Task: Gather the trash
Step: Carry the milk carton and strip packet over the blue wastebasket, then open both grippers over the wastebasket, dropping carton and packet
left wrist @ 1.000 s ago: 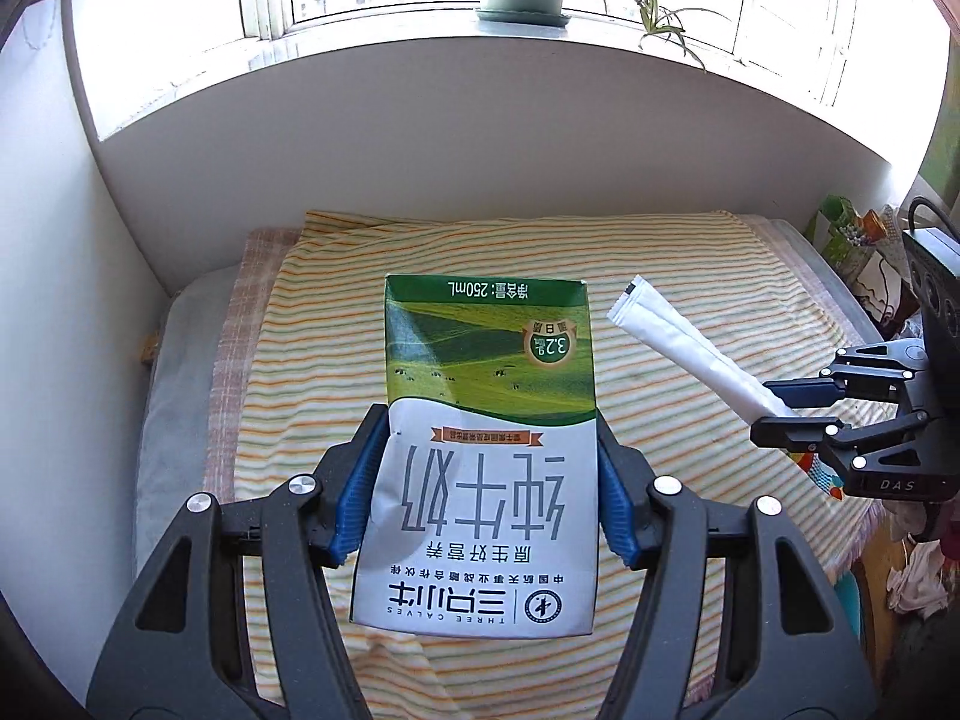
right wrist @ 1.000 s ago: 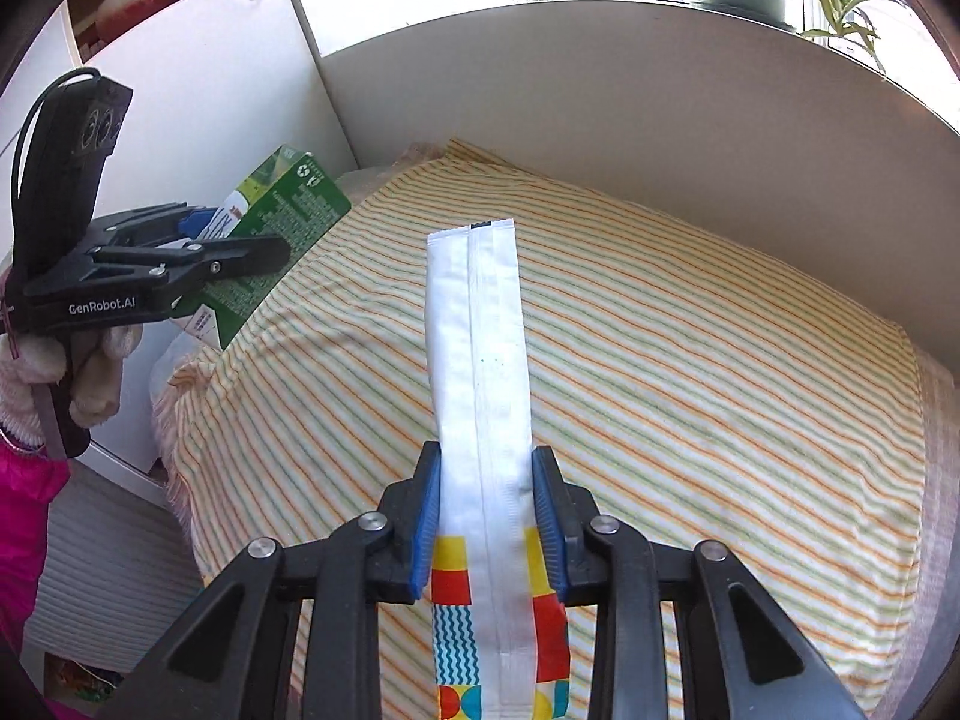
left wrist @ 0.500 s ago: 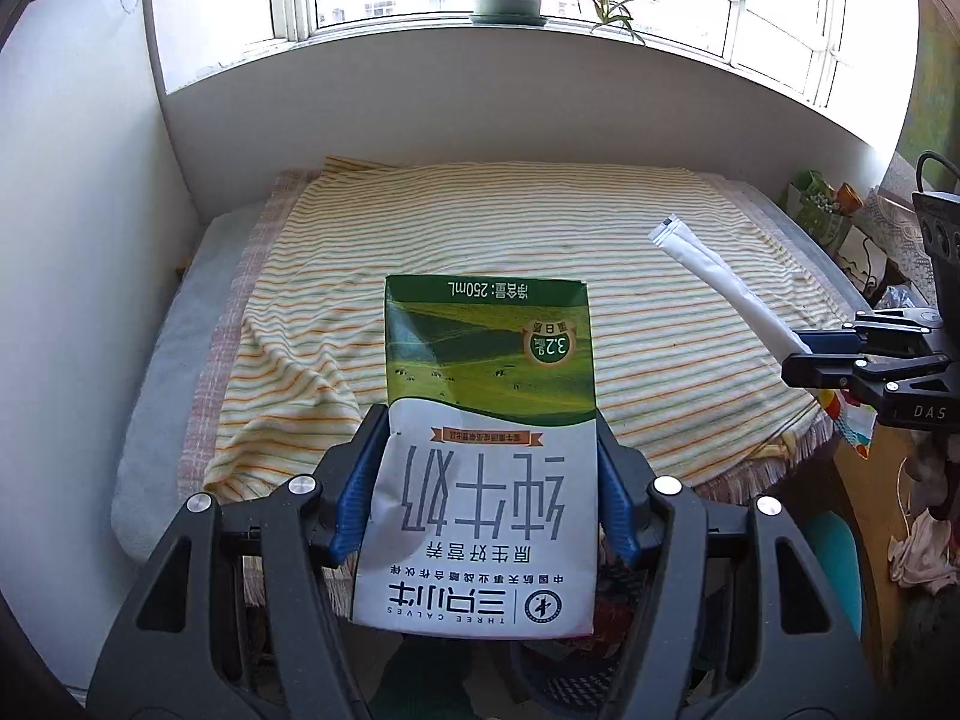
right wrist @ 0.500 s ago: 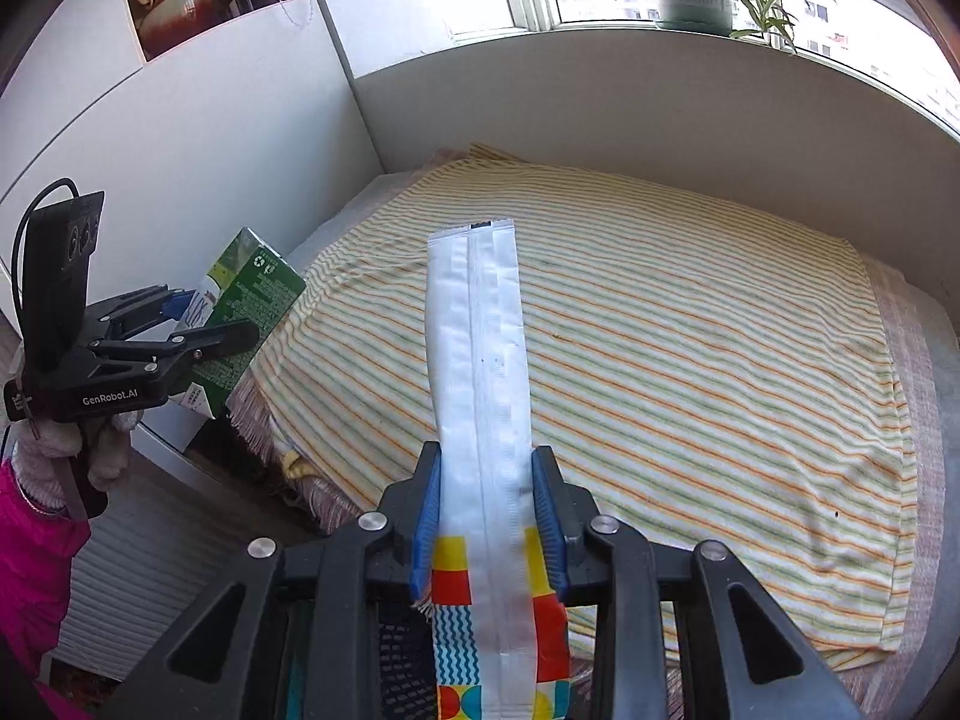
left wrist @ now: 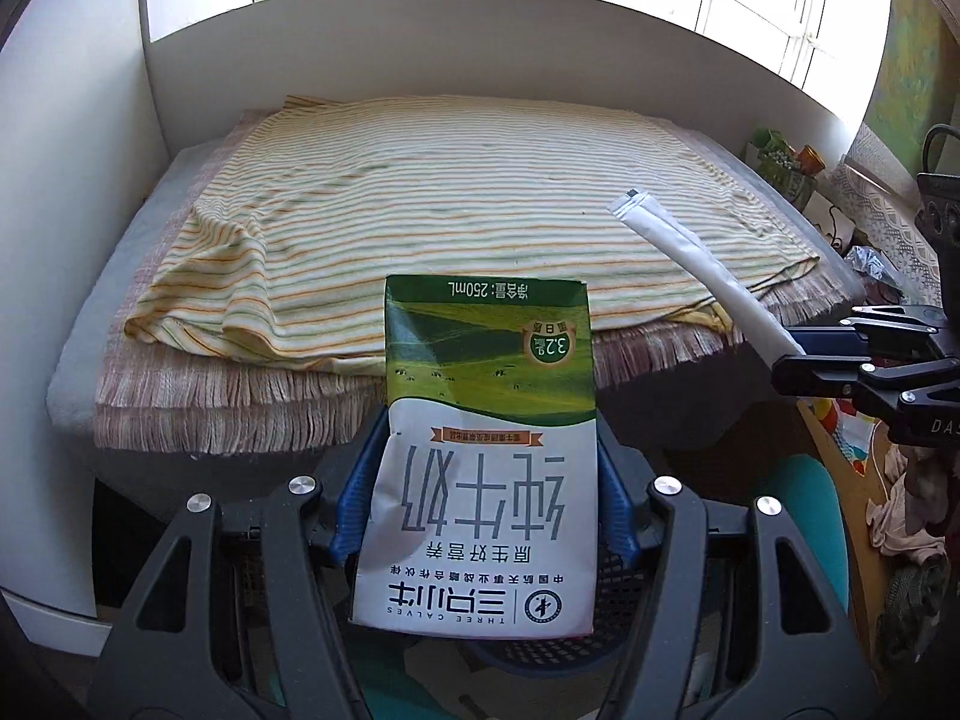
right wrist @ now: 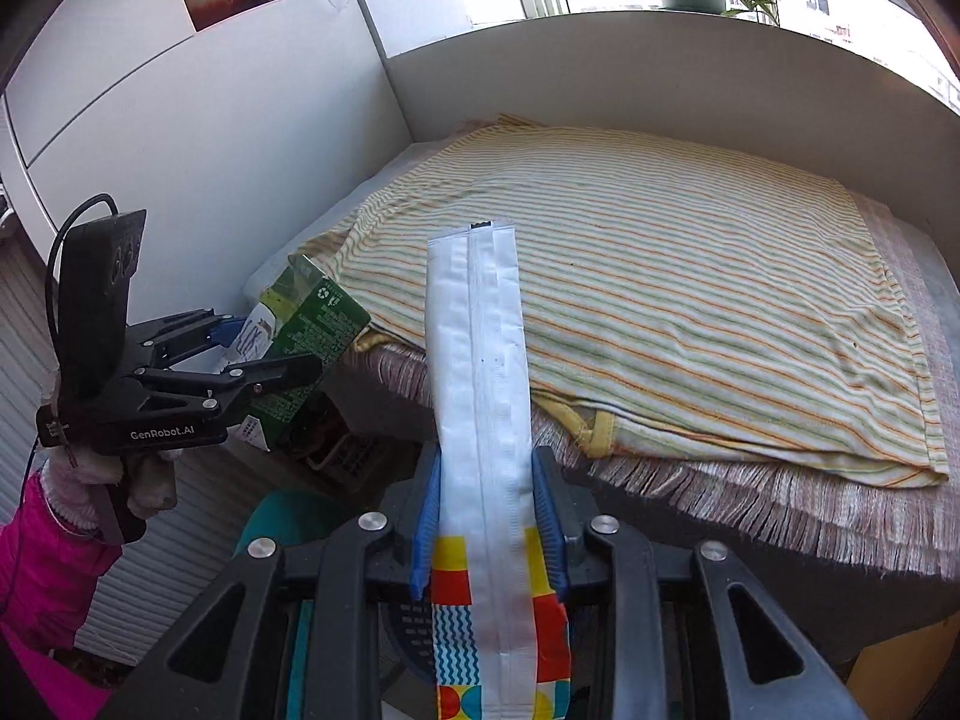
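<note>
My left gripper [left wrist: 489, 495] is shut on a green and white 250 mL milk carton [left wrist: 489, 420], held in the air in front of the bed's near edge. The carton also shows in the right wrist view [right wrist: 312, 336], with the left gripper [right wrist: 282, 360] around it. My right gripper [right wrist: 483, 516] is shut on a long white snack wrapper [right wrist: 480, 372] with a colourful printed end. In the left wrist view the wrapper [left wrist: 690, 258] sticks up from the right gripper [left wrist: 798, 354] at the right.
A bed with a striped yellow sheet [left wrist: 450, 210] and a fringed blanket [left wrist: 240, 408] fills the middle. A dark mesh basket [left wrist: 600, 630] sits below the carton, with a teal stool [left wrist: 810, 498] beside it. White wall panels stand left and behind. Clutter lies at the right [left wrist: 900, 510].
Both grippers have drawn back and down from over the bed, past its near edge. The carton and wrapper stay gripped. The floor, basket and stool have come into view.
</note>
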{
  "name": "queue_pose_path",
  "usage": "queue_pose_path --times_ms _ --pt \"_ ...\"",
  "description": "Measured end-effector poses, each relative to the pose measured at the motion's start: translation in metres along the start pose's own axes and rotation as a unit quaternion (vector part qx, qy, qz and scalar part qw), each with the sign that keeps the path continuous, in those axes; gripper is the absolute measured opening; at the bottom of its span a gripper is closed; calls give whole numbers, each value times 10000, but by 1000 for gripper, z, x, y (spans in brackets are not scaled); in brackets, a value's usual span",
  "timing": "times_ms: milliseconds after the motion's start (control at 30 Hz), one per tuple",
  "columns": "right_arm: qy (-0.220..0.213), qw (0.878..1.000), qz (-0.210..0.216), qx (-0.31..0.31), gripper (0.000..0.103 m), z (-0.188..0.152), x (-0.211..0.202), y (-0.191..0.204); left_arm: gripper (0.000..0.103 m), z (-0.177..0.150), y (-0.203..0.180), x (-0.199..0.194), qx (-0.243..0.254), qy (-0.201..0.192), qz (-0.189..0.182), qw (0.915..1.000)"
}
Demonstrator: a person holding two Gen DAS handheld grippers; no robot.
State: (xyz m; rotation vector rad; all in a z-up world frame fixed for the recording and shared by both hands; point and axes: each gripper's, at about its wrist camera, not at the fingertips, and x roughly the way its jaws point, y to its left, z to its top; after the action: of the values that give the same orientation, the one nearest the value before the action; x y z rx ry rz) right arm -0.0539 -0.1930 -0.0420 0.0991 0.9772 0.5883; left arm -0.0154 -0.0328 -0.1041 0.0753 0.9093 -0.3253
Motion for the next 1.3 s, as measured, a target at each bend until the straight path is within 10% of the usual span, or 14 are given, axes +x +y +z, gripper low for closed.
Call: queue_pose_path --times_ms 533,1300 --pt "631 9974 221 282 29 -68 39 6 63 -80 -39 54 -5 914 -339 9952" --pt "1087 9922 37 605 34 -103 96 -11 64 -116 -45 113 -216 1564 -187 9873"
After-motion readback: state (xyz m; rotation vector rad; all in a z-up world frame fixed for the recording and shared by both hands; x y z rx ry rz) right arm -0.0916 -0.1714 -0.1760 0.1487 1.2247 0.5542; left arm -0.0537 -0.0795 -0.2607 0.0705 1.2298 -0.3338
